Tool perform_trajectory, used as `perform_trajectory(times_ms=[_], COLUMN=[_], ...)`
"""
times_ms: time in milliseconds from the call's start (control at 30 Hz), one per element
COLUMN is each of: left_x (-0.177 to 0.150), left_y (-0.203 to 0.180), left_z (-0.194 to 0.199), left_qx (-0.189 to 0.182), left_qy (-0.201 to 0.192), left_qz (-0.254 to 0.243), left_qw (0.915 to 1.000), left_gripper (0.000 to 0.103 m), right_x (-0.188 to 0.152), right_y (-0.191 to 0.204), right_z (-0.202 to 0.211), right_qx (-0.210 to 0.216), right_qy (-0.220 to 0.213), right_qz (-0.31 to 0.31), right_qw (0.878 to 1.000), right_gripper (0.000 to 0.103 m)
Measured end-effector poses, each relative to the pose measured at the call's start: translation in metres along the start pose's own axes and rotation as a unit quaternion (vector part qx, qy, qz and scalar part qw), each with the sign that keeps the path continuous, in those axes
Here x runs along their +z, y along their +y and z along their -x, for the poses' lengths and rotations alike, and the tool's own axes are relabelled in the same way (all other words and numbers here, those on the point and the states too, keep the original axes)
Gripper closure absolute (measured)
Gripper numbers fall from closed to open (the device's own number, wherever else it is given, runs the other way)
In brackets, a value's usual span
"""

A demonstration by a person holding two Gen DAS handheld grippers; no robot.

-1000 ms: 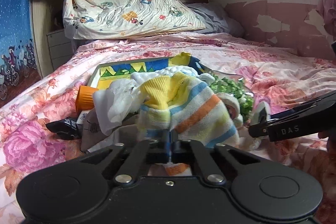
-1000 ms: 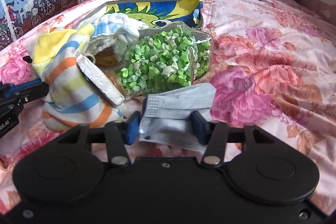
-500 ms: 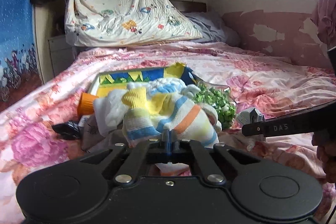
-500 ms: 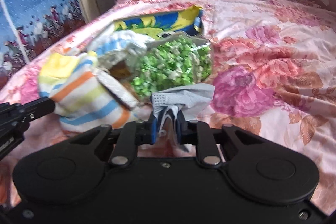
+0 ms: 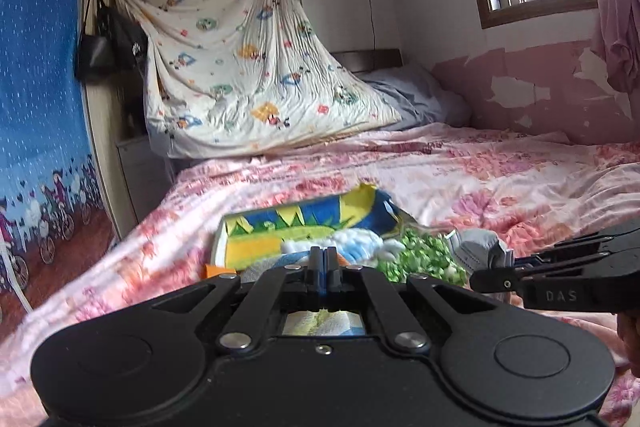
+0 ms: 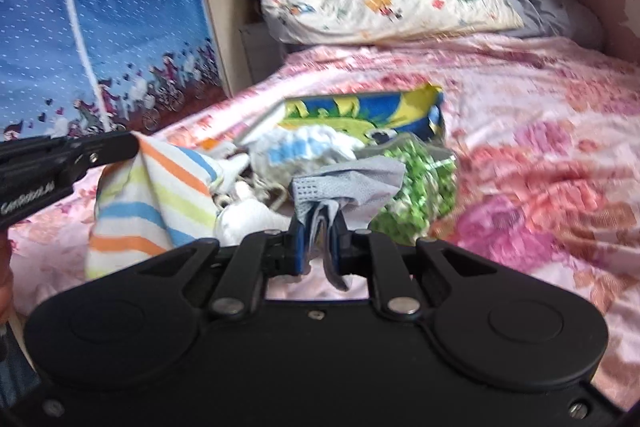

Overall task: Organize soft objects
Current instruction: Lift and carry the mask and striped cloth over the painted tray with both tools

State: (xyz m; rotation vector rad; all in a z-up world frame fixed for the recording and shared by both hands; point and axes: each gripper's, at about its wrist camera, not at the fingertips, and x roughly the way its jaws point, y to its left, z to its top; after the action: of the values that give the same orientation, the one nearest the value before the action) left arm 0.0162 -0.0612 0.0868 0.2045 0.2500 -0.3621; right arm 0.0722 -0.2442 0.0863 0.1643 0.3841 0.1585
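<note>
A striped cloth point(image 6: 152, 203) in orange, blue and yellow-green hangs from my left gripper point(image 6: 128, 147), which is shut on its top edge. In the left wrist view the left gripper point(image 5: 324, 259) shows its jaws pressed together, and a strip of the striped cloth point(image 5: 320, 323) shows below them. My right gripper point(image 6: 320, 239) is closing its last bit on a grey face mask point(image 6: 348, 183), which is bunched and pinched between the pads. From the left wrist view, the right gripper point(image 5: 492, 279) holds the mask point(image 5: 476, 251) above the bed.
On the pink floral bed cover point(image 6: 540, 155) lie a clear container of green paper stars point(image 6: 420, 195), a colourful flat box point(image 6: 368, 111), a white-and-blue cloth point(image 6: 304, 147) and white socks point(image 6: 248, 215). A blue wardrobe curtain point(image 6: 100, 27) stands to the left.
The right gripper has shut on the grey mask and lifted it off the bed. The left gripper has risen with the striped cloth, which now hangs clear of the pile.
</note>
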Motion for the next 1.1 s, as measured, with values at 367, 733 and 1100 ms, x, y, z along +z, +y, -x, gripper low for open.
perform_trajectory(times_ms=[367,733,1100], left_x=[0.014,0.081,0.127], left_y=[0.007,0.023,0.024], left_z=[-0.003,-0.048,-0.161], left_qx=[0.015,0.029,0.053], left_qy=[-0.022,-0.056,-0.054], left_qz=[-0.009,-0.001,-0.019], left_qw=[0.9996,0.9980,0.9970], left_gripper=[0.103,0.103,0.103], right_x=[0.007,0.073,0.121], right_y=[0.001,-0.012,-0.065], right_z=[0.006,-0.036,-0.141], right_qx=[0.014,0.049,0.072], right_qy=[-0.016,-0.029,0.004], right_qz=[0.009,0.014,-0.044], right_qw=[1.000,0.998,0.996], right_gripper=[0.096,0.096,0.096])
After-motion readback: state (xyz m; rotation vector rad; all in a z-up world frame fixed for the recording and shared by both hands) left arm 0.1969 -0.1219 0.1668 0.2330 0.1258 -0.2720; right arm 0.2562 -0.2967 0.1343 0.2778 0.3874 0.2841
